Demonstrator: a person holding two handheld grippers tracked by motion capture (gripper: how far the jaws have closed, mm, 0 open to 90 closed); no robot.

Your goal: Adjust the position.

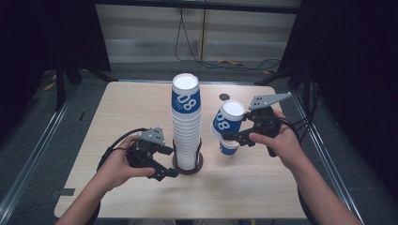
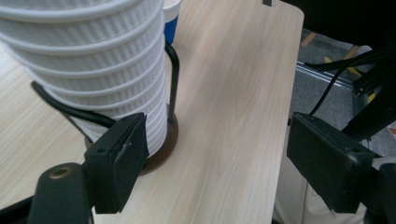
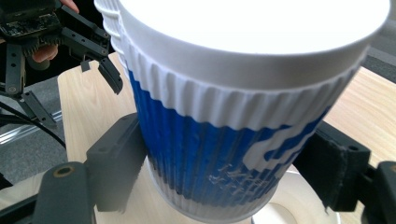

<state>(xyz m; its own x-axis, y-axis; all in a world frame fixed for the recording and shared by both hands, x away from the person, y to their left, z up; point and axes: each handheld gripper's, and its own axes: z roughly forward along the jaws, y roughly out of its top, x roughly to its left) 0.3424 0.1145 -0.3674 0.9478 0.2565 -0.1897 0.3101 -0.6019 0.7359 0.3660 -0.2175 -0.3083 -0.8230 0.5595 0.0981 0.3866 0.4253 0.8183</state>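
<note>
Right gripper: I have it clamped across the blue-and-white ribbed paper cup, pads on the blue band below the white rim.
Cup position: tilted, held above the table, over a second cup standing below it; I cannot tell whether the two touch.
Cup handling: I judge it light and thin-walled; the ribbing gives grip, but a hard squeeze would dent it. Best hold is mid-wall, just under the stiffer rim.
Left gripper: jaws apart, nothing between them, set just beside the foot of the tall cup stack.
Stack: upright in a black wire holder on a round brown base.
Table: pale wood, a small dark disc behind the held cup.
</note>
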